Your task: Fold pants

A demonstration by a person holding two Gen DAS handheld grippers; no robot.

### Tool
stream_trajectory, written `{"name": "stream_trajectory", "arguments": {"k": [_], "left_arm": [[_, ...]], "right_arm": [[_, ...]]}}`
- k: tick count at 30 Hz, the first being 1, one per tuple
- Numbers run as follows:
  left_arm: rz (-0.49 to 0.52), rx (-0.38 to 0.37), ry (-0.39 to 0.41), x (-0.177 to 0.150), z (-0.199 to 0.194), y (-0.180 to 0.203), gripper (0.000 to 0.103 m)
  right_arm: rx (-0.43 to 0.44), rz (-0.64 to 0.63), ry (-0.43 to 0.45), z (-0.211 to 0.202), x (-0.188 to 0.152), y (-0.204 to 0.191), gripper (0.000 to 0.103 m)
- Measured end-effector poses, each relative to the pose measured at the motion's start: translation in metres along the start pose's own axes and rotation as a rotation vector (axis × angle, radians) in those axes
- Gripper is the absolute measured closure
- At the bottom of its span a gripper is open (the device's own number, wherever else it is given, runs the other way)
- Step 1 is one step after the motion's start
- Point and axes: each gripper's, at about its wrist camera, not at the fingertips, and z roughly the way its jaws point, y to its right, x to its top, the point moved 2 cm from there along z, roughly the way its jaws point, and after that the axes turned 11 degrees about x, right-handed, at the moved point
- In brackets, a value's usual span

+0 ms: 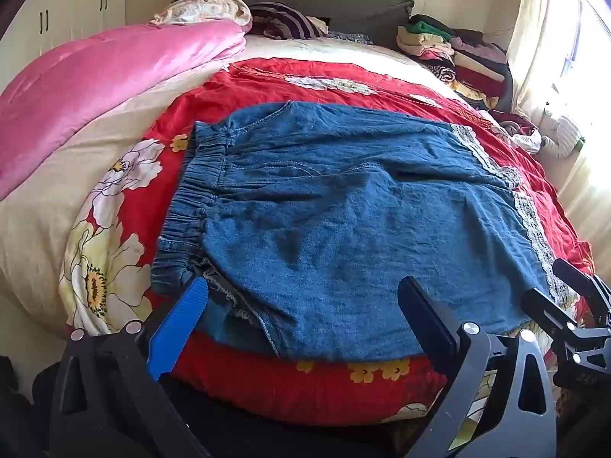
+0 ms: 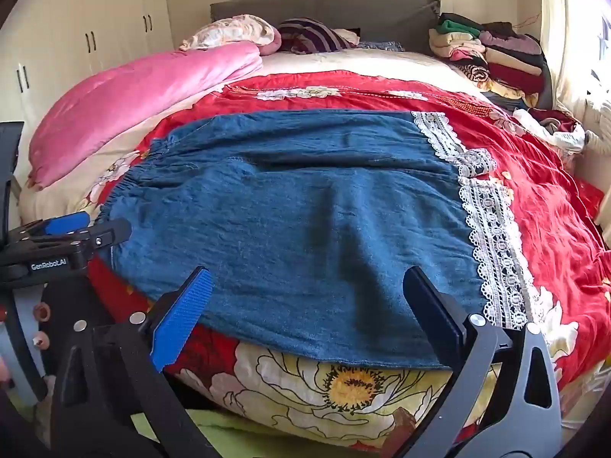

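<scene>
Pants [image 1: 343,221] lie flat on the red quilt [image 1: 305,381], waistband left, lace hem right, ready for folding. Left gripper [image 1: 305,297] gapes empty near the waistband; right gripper [image 2: 305,286] gapes empty nearer the hem.

One marking can be read — white lettering "GenRobot.AI" on the black body of the left gripper [image 2: 91,234], seen at the left edge of the right wrist view — nothing else carries legible text.
</scene>
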Motion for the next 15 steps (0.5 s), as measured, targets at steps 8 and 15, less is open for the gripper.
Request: {"name": "stream_trajectory", "arguments": {"k": [8,15], "left_arm": [[-0.008,0.000,-0.003,0.0033,-0.0016,-0.0073,0.004],[-0.011,0.002,0.011,0.0026,-0.0052,-0.0080,0.004]], "right_arm": [[0.005,0.008,-0.007,-0.0002,0.0004,-0.0006,0.008],[0.013,0.013,-0.005,0.0035,-0.0010,-0.0016,0.008]]}}
